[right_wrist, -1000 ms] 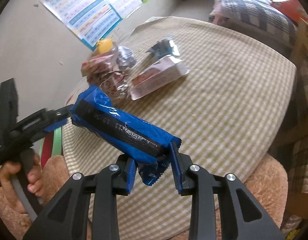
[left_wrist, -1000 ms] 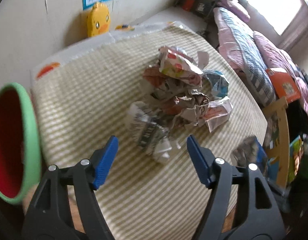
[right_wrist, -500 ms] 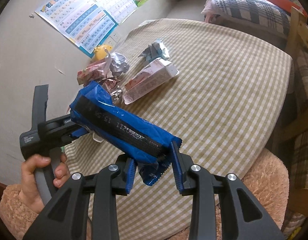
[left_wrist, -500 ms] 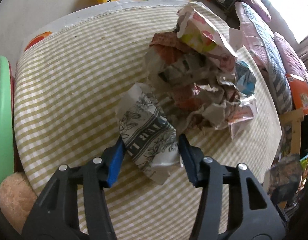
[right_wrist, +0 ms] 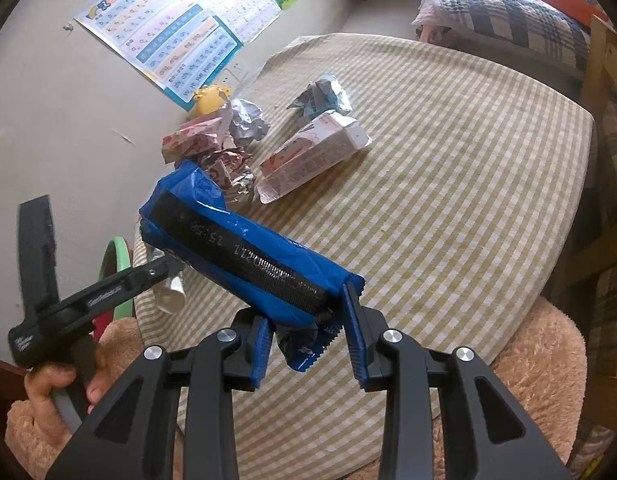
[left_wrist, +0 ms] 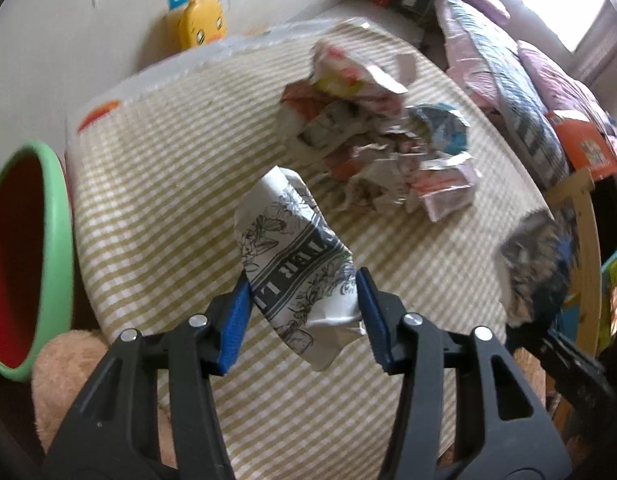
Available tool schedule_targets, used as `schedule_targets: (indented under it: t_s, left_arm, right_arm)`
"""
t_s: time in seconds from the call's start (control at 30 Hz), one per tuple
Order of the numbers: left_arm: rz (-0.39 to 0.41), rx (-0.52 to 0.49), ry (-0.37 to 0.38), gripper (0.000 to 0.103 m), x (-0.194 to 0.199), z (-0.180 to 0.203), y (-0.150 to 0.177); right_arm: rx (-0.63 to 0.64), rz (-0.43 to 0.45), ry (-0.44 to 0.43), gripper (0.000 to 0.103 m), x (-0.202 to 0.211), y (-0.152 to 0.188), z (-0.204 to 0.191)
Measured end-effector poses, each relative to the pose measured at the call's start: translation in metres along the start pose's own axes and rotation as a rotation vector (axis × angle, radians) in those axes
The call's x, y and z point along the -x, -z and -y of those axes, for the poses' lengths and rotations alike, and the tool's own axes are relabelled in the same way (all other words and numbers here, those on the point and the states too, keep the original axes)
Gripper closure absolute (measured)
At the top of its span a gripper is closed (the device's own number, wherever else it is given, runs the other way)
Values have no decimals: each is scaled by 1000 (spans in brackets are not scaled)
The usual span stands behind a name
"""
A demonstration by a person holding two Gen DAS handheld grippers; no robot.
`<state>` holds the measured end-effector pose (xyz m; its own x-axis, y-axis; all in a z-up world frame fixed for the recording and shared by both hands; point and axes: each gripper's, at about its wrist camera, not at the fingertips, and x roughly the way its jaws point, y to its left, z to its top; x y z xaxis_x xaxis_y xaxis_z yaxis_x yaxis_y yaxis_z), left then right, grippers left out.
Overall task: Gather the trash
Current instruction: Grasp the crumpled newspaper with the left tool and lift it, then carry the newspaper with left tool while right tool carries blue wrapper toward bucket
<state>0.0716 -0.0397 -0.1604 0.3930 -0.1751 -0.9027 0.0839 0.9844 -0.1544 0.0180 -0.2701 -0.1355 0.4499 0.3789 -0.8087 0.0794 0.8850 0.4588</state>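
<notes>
Your left gripper (left_wrist: 302,312) is clamped on the printed paper wad (left_wrist: 294,256), lifted off the table's near edge for the bin (left_wrist: 48,248); right gripper (right_wrist: 308,344) pinches the blue wrapper (right_wrist: 244,256), w/ the rest piled mid-table (left_wrist: 156,184).

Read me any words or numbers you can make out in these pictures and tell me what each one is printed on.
"15:58", roughly: on the black strip of the blue wrapper; the digits beside it are too blurred to read.
Large capital letters, upside down, not legible as a word: on the black and white wrapper.
Wall poster: rows of letters, too small.
Pink carton: print too small.
Left gripper: white label, blurred.
</notes>
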Motion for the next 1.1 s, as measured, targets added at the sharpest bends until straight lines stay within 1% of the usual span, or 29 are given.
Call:
schedule_targets:
  t_s: [0.13, 0.27, 0.4, 0.67, 1.1]
  left_arm:
    - [42, -58, -15, 54, 15, 9, 4]
    - [67, -85, -28, 54, 24, 14, 7]
    - [77, -82, -31, 54, 27, 16, 7]
    - [92, -60, -19, 54, 35, 9, 10]
    - [121, -61, -12, 54, 43, 5, 16]
  right_arm:
    - [4, -2, -6, 72, 0, -1, -3]
    - [14, -5, -8, 72, 0, -1, -7]
    - [25, -8, -11, 72, 0, 0, -13]
    - [46, -4, -14, 72, 3, 1, -24]
    - [76, -13, -19, 73, 4, 2, -42]
